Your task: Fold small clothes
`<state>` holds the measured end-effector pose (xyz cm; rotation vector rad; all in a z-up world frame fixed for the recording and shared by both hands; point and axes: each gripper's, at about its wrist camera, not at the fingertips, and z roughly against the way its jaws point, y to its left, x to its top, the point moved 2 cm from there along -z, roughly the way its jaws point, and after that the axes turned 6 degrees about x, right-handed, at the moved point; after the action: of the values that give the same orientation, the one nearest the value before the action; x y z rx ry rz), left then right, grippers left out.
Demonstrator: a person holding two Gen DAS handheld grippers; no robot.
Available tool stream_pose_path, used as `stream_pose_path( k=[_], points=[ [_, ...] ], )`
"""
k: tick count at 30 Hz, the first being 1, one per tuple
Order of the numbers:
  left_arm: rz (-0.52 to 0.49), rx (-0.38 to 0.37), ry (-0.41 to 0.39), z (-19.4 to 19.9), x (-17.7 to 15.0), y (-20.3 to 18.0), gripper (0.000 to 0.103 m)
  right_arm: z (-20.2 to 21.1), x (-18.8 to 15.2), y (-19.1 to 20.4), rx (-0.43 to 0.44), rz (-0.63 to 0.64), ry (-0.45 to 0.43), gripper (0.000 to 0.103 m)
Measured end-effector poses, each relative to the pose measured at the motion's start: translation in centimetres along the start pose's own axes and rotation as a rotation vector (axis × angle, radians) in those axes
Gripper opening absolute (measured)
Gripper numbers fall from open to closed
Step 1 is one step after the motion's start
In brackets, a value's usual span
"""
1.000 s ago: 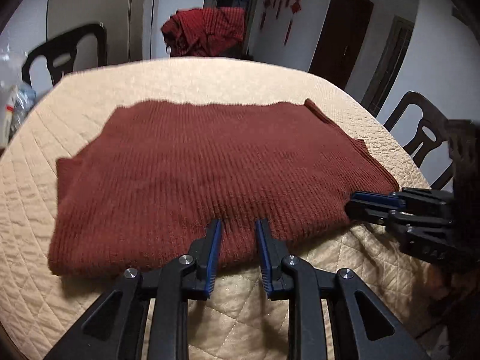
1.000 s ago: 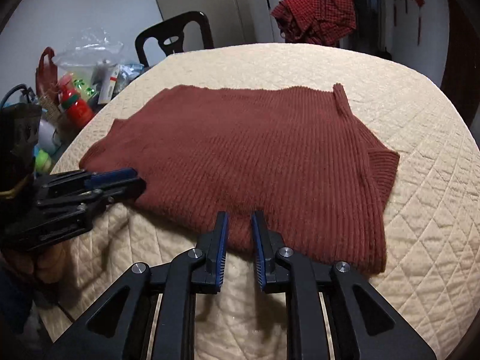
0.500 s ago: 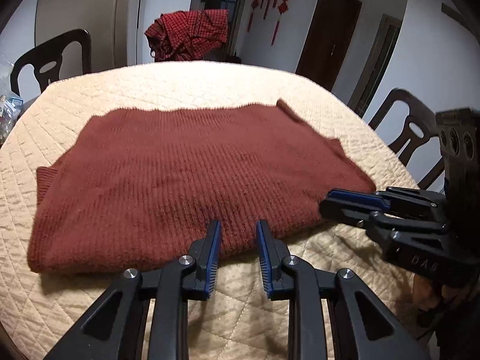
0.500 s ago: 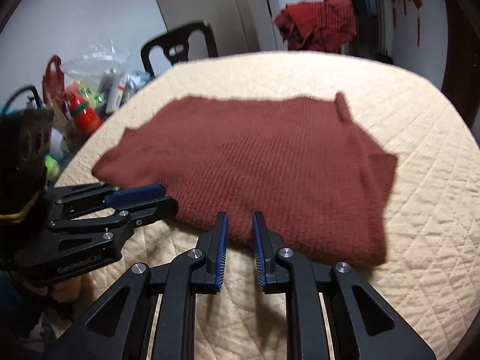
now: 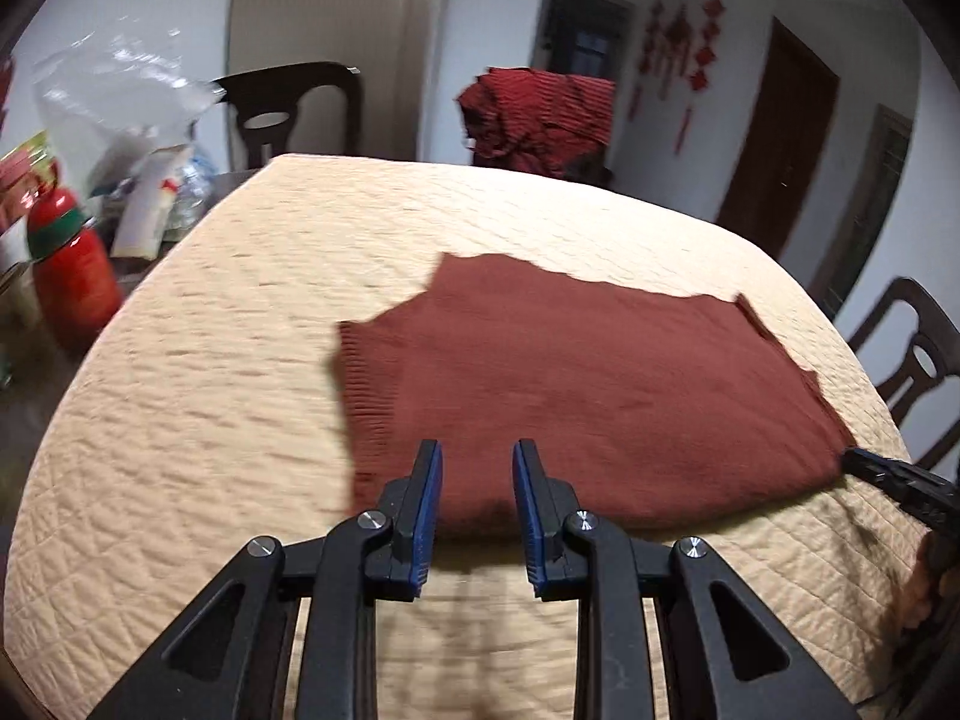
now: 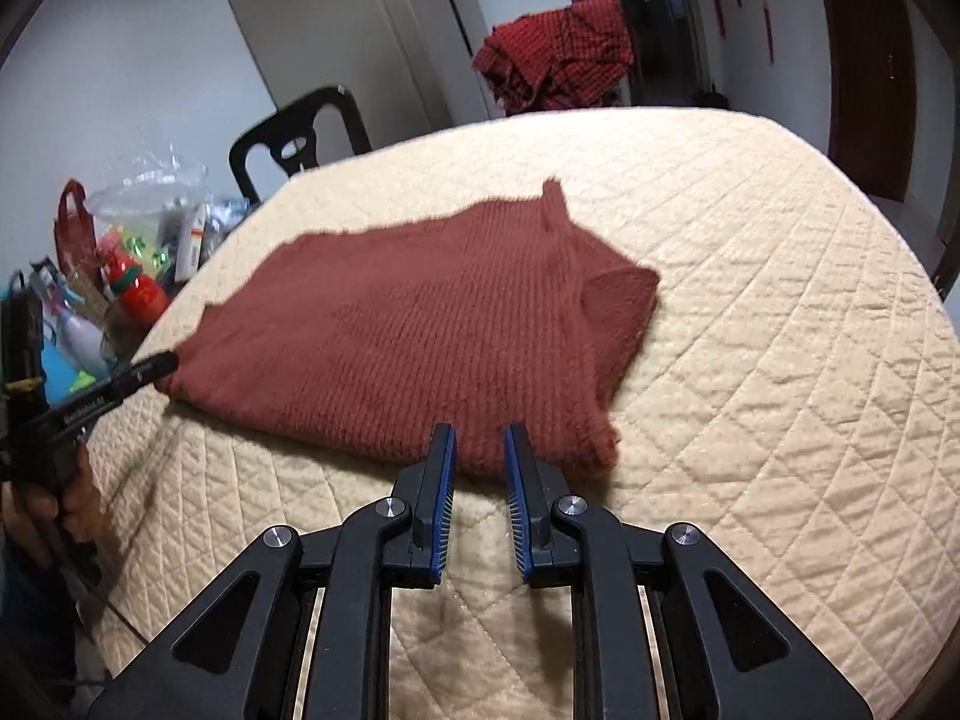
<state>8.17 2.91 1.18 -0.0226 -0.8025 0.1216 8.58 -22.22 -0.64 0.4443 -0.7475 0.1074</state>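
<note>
A rust-red knit sweater lies flat on a round table under a cream quilted cover. In the left wrist view my left gripper hovers at the sweater's near edge by its left corner. Its jaws stand slightly apart and grip nothing. In the right wrist view my right gripper sits at the near edge of the sweater by the right corner, also narrowly open and holding nothing. Each gripper shows in the other's view: the right gripper at the right corner, the left gripper at the left corner.
A red checked cloth hangs over a chair behind the table. Dark wooden chairs stand around it. A red bottle, a clear plastic bag and small clutter crowd the left side. A hand holds the left gripper.
My left gripper has slid left along the sweater's near edge toward its left corner, and my right gripper has slid right toward the right corner. The sweater lies as before.
</note>
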Motion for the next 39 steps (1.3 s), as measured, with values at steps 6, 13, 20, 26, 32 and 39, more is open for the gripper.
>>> stream_pose_path(
  k=[6, 13, 20, 26, 32, 39],
  points=[
    [0.014, -0.01, 0.058, -1.9, -1.6, 0.7, 0.026, -0.7, -0.4, -2.0, -0.012, -0.066, 0.033, 0.017],
    [0.043, -0.037, 0.058, -1.1, -1.9, 1.4, 0.026, 0.7, -0.5, -1.7, -0.01, -0.082, 0.029, 0.02],
    [0.077, -0.015, 0.072, 0.5, -3.2, 2.1, 0.034, 1.8, -1.9, -1.9, 0.043, -0.141, 0.036, 0.045],
    [0.092, -0.01, 0.087, 0.4, -3.7, 2.0, 0.041, 1.2, -2.6, -1.9, 0.062, -0.162, 0.067, 0.045],
    [0.093, -0.012, 0.098, -0.5, -3.4, 1.7, 0.043, 0.8, -2.4, -2.3, 0.089, -0.203, 0.061, 0.045],
    [0.133, -0.033, 0.098, -1.7, -2.6, 2.0, 0.046, -0.2, -1.4, -2.2, 0.127, -0.216, 0.059, 0.05]
  ],
)
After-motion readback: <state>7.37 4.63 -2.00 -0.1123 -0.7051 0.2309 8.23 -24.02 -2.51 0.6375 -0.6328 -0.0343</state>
